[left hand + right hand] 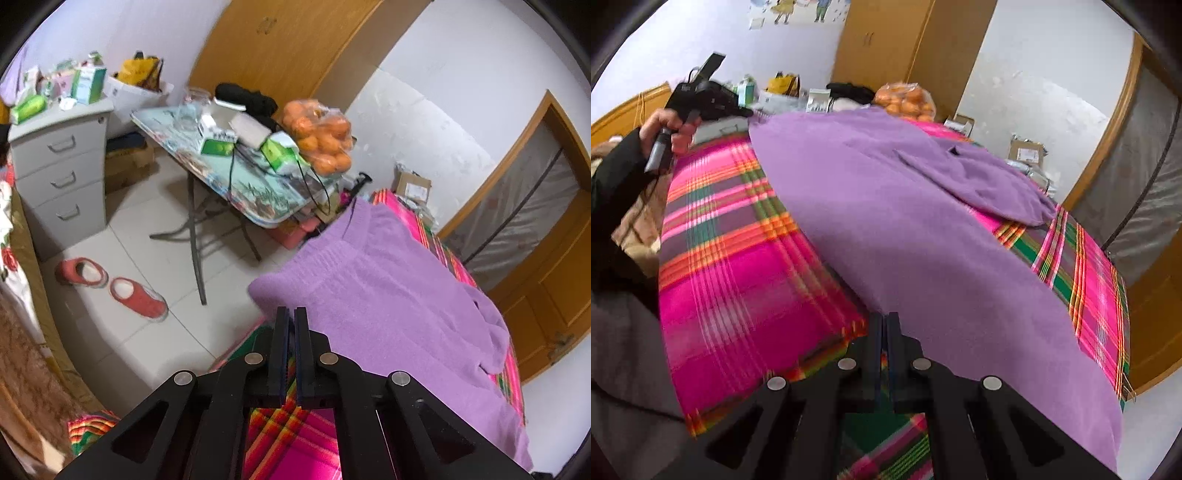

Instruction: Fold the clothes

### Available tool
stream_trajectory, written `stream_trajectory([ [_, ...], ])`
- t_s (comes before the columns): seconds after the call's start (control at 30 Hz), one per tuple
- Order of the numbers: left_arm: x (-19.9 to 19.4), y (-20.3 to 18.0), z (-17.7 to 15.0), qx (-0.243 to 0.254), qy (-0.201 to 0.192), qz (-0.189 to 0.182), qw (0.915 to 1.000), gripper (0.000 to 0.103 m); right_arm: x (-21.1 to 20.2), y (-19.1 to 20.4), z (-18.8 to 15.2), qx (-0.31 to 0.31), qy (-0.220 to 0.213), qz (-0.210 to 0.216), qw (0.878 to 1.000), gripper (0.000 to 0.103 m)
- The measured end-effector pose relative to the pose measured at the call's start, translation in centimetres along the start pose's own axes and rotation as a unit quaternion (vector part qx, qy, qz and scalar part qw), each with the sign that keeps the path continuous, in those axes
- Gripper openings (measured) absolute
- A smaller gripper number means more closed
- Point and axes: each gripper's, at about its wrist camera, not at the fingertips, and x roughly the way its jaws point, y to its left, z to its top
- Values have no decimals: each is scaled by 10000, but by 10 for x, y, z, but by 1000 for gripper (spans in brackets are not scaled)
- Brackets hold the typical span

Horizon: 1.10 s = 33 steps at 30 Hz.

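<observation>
On the plaid bedspread lies a purple sweater; both grippers, left and right, are nearly closed, empty. Pinch hem corners evenly.

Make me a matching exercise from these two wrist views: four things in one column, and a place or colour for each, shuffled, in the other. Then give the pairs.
Things:
1. purple sweater
2. red slippers
3. bag of oranges
4. grey drawer cabinet

Places:
A. on the folding table, at its end nearest the bed
B. spread flat on the pink plaid blanket
C. standing against the wall, boxes piled on top
D. on the tiled floor beside the table's legs

Pairs: 1-B, 2-D, 3-A, 4-C
</observation>
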Motion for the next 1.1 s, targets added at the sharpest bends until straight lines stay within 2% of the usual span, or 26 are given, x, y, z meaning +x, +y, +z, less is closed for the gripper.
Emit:
stream_trajectory([
  [0.07, 4, 6, 0, -202, 125, -104, 9997, 2, 4, 0, -1, 39, 42, -172, 9998, 14],
  [0.17, 6, 10, 0, -329, 203, -179, 9991, 9, 8, 2, 2, -5, 15, -116, 9999, 32],
  [0.33, 13, 3, -1, -287, 254, -176, 9991, 21, 14, 7, 9, -111, -47, 62, 9999, 32],
  [0.43, 16, 1, 0, -262, 256, -147, 9992, 22, 18, 10, 12, -175, -85, 169, 9997, 32],
  [0.5, 18, 0, 1, -268, 257, -139, 9992, 22, 20, 11, 14, -204, -103, 229, 9995, 20],
  [0.53, 18, -1, 1, -252, 244, -124, 9993, 22, 20, 12, 14, -200, -104, 244, 9995, 7],
  [0.57, 19, -1, 1, -225, 220, -103, 9995, 22, 20, 12, 14, -196, -104, 258, 9994, 5],
  [0.63, 19, -3, 1, -169, 174, -44, 9997, 18, 20, 13, 13, -188, -106, 288, 9994, 4],
  [0.67, 20, -3, 2, -141, 157, 23, 9998, 9, 20, 13, 13, -184, -106, 302, 9993, 3],
  [0.77, 20, -3, 2, -86, 107, 151, 9998, 3, 19, 15, 12, -172, -108, 336, 9992, 3],
  [0.93, 5, 4, 9, -170, -127, 220, 9995, 2, 15, 16, 13, -134, -150, 347, 9992, 3],
  [1.1, -10, 13, 17, -273, -384, 290, 9985, 1, 6, 23, 20, -170, -339, 538, 9978, 3],
])
